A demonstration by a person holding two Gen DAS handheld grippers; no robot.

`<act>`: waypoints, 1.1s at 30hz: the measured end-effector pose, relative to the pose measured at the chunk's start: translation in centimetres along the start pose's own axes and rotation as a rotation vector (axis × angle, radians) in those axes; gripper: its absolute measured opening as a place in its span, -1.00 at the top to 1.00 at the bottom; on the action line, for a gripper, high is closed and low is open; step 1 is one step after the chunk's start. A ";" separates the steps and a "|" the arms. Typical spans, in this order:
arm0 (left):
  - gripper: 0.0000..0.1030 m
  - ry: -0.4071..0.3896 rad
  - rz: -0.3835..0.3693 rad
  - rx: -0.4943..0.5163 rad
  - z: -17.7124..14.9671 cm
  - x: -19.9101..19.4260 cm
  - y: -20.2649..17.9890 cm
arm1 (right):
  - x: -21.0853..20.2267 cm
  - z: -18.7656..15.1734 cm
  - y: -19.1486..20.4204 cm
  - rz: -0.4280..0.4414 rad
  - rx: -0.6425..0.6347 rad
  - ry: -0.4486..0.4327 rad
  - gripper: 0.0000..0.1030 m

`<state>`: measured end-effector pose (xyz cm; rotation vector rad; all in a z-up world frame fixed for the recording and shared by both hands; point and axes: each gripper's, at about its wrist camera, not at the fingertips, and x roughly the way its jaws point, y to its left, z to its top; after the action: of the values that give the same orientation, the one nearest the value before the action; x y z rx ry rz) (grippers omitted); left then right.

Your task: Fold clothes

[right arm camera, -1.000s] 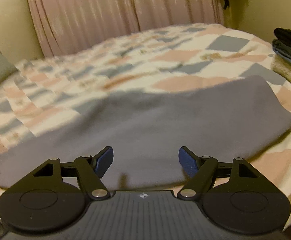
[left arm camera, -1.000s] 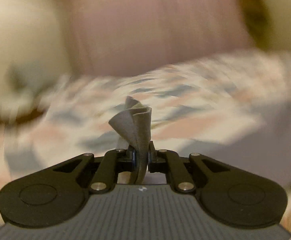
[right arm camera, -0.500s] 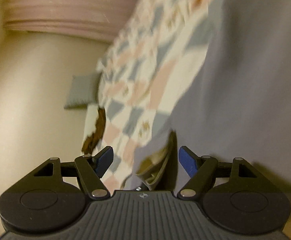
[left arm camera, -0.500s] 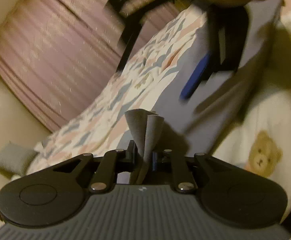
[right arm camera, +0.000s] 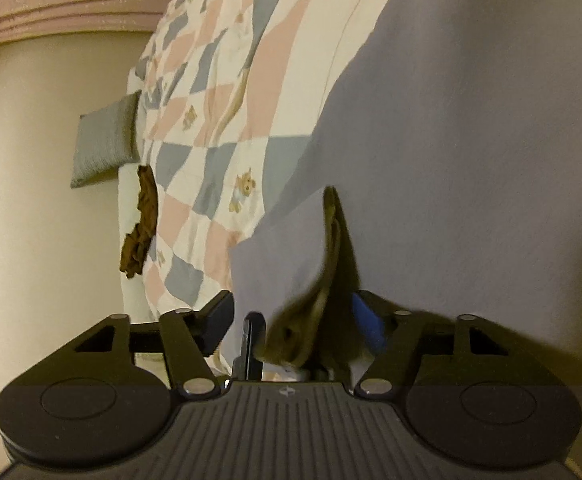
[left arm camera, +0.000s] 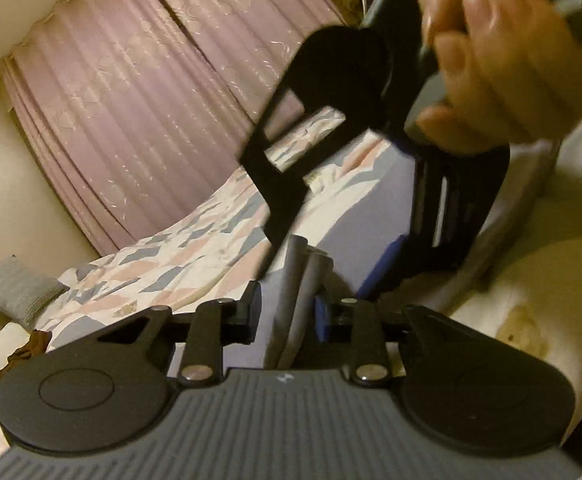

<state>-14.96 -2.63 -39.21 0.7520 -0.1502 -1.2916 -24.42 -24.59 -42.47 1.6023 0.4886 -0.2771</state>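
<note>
The grey garment, a smooth matte knit, lies spread on the bed's patchwork quilt, its long axis running away up the bed. The left claw has just been opening; a rolled grey fold stands upright between its loosened jaws. The right claw has just been closing, still apart around a bunched corner
</note>
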 end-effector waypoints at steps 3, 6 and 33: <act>0.57 0.015 0.005 0.017 0.1 -0.8 -0.1 | 0.9 -0.5 0.4 -0.020 -0.007 -0.008 0.14; 0.50 0.028 -0.005 0.007 0.2 -2.8 0.1 | 1.8 -0.7 0.4 -0.017 -0.032 0.000 0.82; 0.42 0.183 -0.450 -0.189 11.1 5.3 -4.0 | -34.5 4.5 -10.6 -0.397 -0.283 -0.514 0.94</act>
<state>-22.16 -12.40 -34.75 0.7615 0.3020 -1.6248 -59.15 -33.68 -36.38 1.0930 0.4173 -0.8561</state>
